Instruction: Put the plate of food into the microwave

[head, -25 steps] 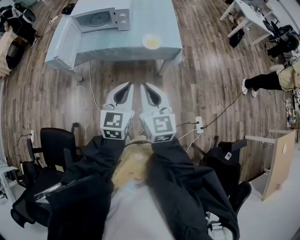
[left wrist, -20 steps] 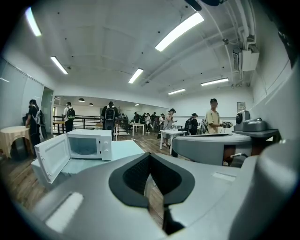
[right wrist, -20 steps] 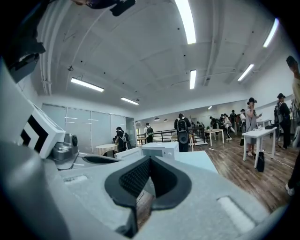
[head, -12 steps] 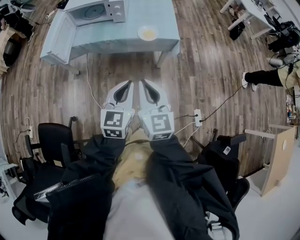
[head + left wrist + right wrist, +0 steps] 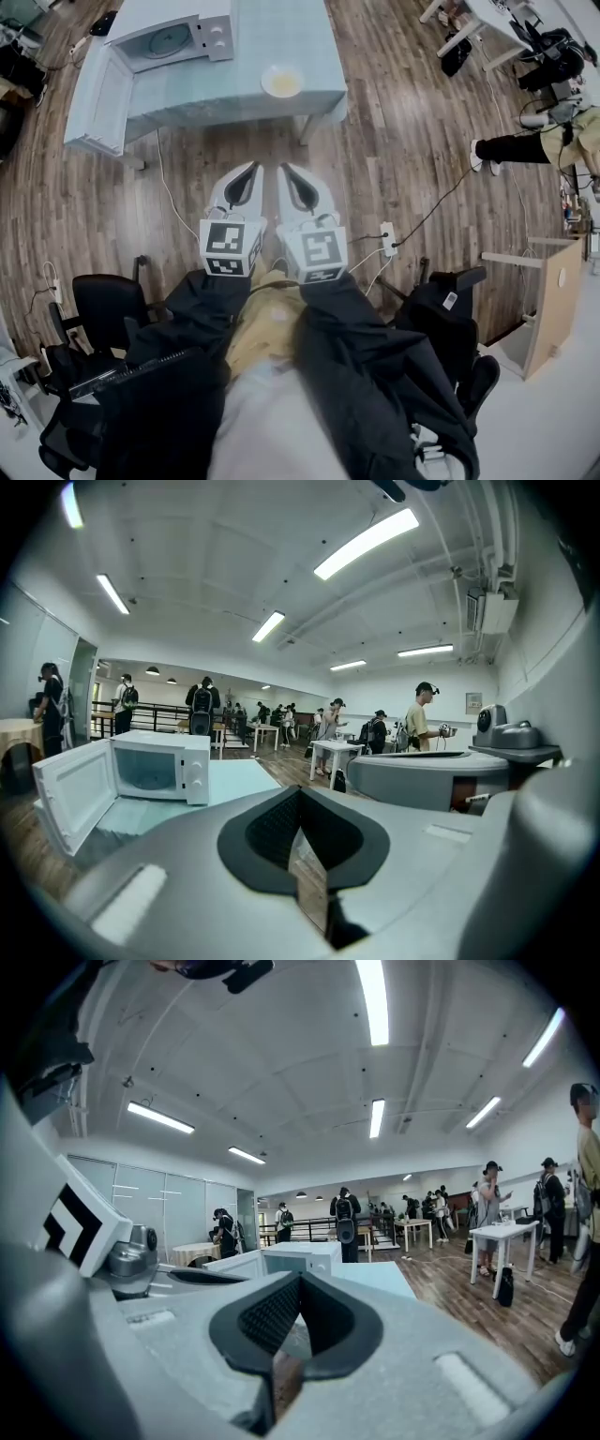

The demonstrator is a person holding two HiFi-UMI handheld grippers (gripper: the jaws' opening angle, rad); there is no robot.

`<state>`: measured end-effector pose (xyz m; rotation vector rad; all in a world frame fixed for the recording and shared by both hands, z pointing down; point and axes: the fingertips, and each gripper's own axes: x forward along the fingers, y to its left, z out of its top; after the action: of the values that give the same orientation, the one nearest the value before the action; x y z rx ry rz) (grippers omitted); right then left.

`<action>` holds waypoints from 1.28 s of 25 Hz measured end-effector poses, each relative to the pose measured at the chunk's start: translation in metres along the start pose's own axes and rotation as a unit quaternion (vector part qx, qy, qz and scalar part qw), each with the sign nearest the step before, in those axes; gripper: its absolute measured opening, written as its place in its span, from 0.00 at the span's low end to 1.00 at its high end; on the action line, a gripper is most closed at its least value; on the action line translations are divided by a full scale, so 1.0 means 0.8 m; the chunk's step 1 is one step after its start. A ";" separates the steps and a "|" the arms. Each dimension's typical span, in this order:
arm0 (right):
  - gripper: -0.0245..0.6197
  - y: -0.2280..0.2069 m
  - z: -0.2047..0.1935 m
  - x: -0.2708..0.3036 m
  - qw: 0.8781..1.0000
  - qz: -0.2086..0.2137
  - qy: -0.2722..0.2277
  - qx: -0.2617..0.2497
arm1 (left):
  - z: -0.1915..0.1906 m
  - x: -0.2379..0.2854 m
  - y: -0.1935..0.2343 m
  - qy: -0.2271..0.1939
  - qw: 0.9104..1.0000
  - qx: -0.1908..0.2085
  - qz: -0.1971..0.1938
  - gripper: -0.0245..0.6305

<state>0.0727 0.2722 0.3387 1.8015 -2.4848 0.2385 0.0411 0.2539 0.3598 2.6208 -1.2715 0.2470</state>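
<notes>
A white plate of yellow food (image 5: 281, 82) sits near the front right edge of the light blue table (image 5: 319, 56). The white microwave (image 5: 173, 39) stands at the table's back left, its door (image 5: 94, 98) swung wide open to the left. My left gripper (image 5: 254, 170) and right gripper (image 5: 286, 170) are held side by side over the wooden floor, well short of the table. Both are shut and hold nothing. The left gripper view shows the left gripper (image 5: 298, 791) aimed at the microwave (image 5: 155, 766). In the right gripper view the right gripper (image 5: 300, 1277) has the microwave (image 5: 295, 1258) beyond it. The plate is hidden in both gripper views.
Black office chairs (image 5: 112, 300) stand at my left and another chair (image 5: 450, 309) at my right. A power strip (image 5: 386, 239) and cables lie on the floor. A wooden cabinet (image 5: 553, 309) is far right. Someone's legs (image 5: 511, 150) and other tables (image 5: 478, 14) are beyond.
In the head view the table, microwave and plate have drifted to the left. Both grippers keep the same shut pose side by side.
</notes>
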 end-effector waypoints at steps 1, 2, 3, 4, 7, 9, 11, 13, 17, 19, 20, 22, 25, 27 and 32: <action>0.03 -0.006 0.005 0.010 1.000 -0.004 -0.001 -0.002 | 0.008 0.009 0.004 -0.004 1.000 0.003 -0.004 0.04; 0.03 -0.011 0.010 0.020 1.000 -0.010 -0.003 -0.002 | 0.015 0.018 0.010 -0.007 1.000 0.005 -0.008 0.04; 0.03 -0.016 0.013 0.030 1.000 -0.015 -0.005 -0.002 | 0.021 0.027 0.017 -0.010 1.000 0.005 -0.011 0.04; 0.03 -0.019 0.016 0.040 1.000 -0.018 -0.006 -0.003 | 0.025 0.034 0.024 -0.012 1.000 0.004 -0.013 0.04; 0.03 -0.024 0.023 0.070 1.000 -0.023 -0.008 -0.007 | 0.034 0.054 0.043 -0.014 1.000 0.005 -0.018 0.04; 0.03 -0.027 0.025 0.087 1.000 -0.026 -0.007 -0.009 | 0.038 0.067 0.056 -0.013 1.000 0.005 -0.021 0.04; 0.03 -0.030 0.026 0.104 1.000 -0.029 -0.005 -0.010 | 0.040 0.080 0.070 -0.010 1.000 0.003 -0.023 0.04; 0.03 -0.033 0.025 0.118 0.999 -0.031 -0.002 -0.011 | 0.041 0.091 0.080 -0.007 1.000 0.001 -0.027 0.04; 0.03 -0.042 0.022 0.139 0.999 -0.038 0.003 -0.006 | 0.040 0.111 0.088 0.000 0.999 0.001 -0.041 0.04; 0.03 -0.046 0.019 0.148 0.999 -0.044 0.009 -0.002 | 0.041 0.118 0.094 0.002 0.999 0.002 -0.046 0.04; 0.03 -0.048 0.018 0.153 0.999 -0.047 0.011 -0.001 | 0.042 0.121 0.098 0.003 0.999 0.002 -0.048 0.04; 0.03 -0.050 0.017 0.163 0.999 -0.050 0.014 -0.001 | 0.045 0.128 0.106 0.003 0.999 0.003 -0.051 0.04; 0.03 -0.052 0.013 0.176 0.998 -0.055 0.018 0.002 | 0.045 0.138 0.117 0.006 0.998 0.004 -0.056 0.04; 0.03 -0.052 0.010 0.183 0.998 -0.057 0.020 0.005 | 0.044 0.142 0.123 0.008 0.998 0.003 -0.058 0.04; 0.03 -0.055 -0.003 0.195 0.998 -0.059 0.036 0.009 | 0.038 0.153 0.136 0.015 0.998 -0.002 -0.061 0.04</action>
<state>0.0657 0.1128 0.3674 1.9038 -2.3260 0.3122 0.0319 0.0885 0.3738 2.6678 -1.0962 0.2621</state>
